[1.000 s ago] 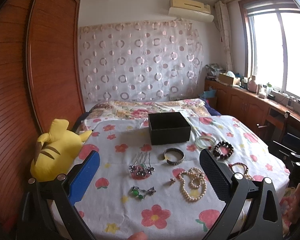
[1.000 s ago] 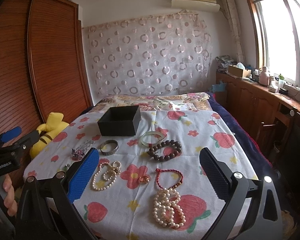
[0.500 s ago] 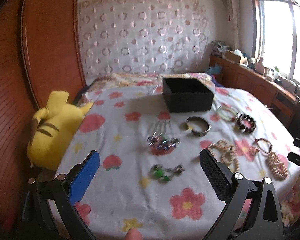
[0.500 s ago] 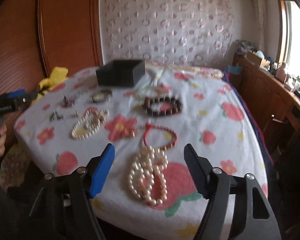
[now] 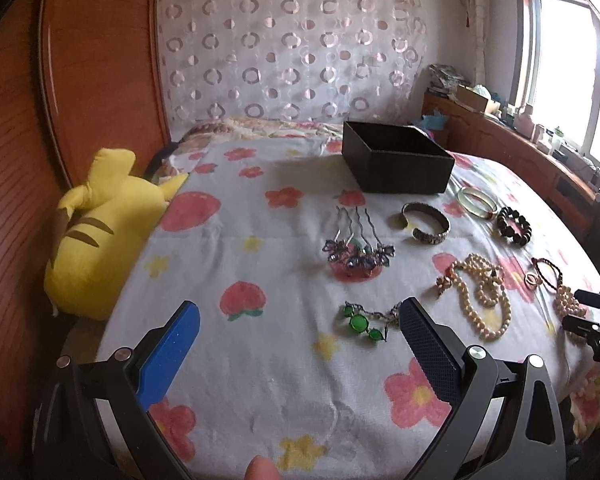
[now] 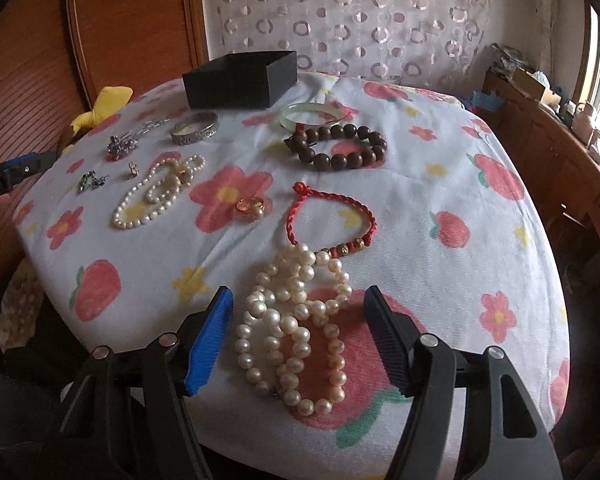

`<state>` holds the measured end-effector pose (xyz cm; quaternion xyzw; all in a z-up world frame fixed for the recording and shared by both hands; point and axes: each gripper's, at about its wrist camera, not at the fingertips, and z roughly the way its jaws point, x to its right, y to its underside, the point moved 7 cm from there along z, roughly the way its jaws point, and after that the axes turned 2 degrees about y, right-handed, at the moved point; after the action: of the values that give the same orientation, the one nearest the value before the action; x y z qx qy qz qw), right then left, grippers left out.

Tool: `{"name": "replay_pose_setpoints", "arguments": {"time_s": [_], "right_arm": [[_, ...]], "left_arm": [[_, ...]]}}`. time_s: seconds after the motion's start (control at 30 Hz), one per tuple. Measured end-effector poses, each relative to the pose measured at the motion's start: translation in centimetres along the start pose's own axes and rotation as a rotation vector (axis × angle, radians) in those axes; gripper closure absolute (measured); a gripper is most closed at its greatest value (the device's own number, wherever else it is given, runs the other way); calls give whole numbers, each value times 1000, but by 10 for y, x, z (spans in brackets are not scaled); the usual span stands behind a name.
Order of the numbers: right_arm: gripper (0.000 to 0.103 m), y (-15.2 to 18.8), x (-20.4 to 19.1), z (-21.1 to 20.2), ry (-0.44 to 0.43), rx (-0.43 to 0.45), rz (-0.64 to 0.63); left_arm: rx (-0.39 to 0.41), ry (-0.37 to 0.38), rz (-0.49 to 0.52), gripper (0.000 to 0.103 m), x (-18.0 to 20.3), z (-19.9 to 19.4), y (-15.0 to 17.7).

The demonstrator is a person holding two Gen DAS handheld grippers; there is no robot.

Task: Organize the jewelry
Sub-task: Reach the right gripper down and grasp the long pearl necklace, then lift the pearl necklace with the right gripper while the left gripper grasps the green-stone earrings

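Jewelry spread over a bed [image 5: 260, 364] covered in a white flowered sheet. Black box [image 5: 396, 166], lid off, sits at the far middle of the bed.

Left gripper [image 5: 298, 330] hovers low over the near edge, jaws released and wide apart, nothing between them. Green-stone piece [image 5: 364, 322] lies just beside its right finger, not touching as far as can be told. Beyond it: cluster of hairpins [image 5: 356, 246] with purple heads, then a silver cuff [image 5: 426, 224] to their right. Pale green bangle [image 5: 477, 200] and dark wooden bead bracelet [image 5: 514, 226] lie right of the cuff, near the box. Long pearl necklace [image 5: 480, 292] lies coiled right of the green-stone piece.

Right gripper [image 6: 298, 320] sits low at the near edge of the bed, jaws released, straddling the heap of white pearl strands [image 6: 296, 328]; the pearls lie between the fingers, contact with either pad cannot be told. Red cord bracelet [image 6: 332, 216] touches the far end of the pearl heap. Gold ring [image 6: 252, 209] lies left of the red cord, on a pink flower print. Small earring-like piece [image 6: 133, 170] sits left of the long necklace; detail too small to make out.

Yellow plush toy [image 5: 100, 232] lies at the bed's left edge against the wooden wall panel [image 5: 100, 60].
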<state>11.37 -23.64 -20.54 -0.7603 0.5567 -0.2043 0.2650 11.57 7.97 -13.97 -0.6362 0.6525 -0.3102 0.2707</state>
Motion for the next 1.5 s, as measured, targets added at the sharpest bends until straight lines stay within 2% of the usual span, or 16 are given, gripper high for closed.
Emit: {"name": "replay_pose_setpoints", "arguments": {"time_s": [0.07,0.1,0.27,0.4,0.5,0.6,0.73,0.83,0.9,1.0,1.23,1.4,1.47,1.5], "right_arm": [[34,0,-1,0,4,-2,-10],[40,0,-2,0,-2,-1,-15],[77,-1,-4,-3,-10,4,-37],[80,-2,-4,-5,-1,16,-53],[94,-7,-2,-15,10,54,-49],[94,-15,4,-25,18,86,-45],[95,-20,7,-32,19,106,-54],[95,-30,9,-47,13,152,-51],[95,-36,11,-56,11,177,-50],[95,-49,11,-71,15,220,-64],[95,-81,11,-98,35,302,-100],[95,-97,11,-111,55,344,-123],[94,-102,10,-115,58,357,-126],[95,-104,10,-117,60,363,-128]], "left_arm": [[-10,15,2,6,0,4,2],[-16,21,3,6,0,7,3],[-37,55,-5,6,1,14,6],[-60,80,4,6,3,22,9],[-69,107,14,6,8,26,10],[-78,140,32,7,16,32,9],[-94,165,55,22,25,38,10],[-107,172,82,32,33,41,10],[-111,176,92,35,35,42,10],[-120,199,94,37,39,43,11],[-140,217,126,48,47,44,15],[-144,211,146,49,49,47,14],[-143,208,147,54,49,47,14],[-140,207,144,62,48,47,13]]}}
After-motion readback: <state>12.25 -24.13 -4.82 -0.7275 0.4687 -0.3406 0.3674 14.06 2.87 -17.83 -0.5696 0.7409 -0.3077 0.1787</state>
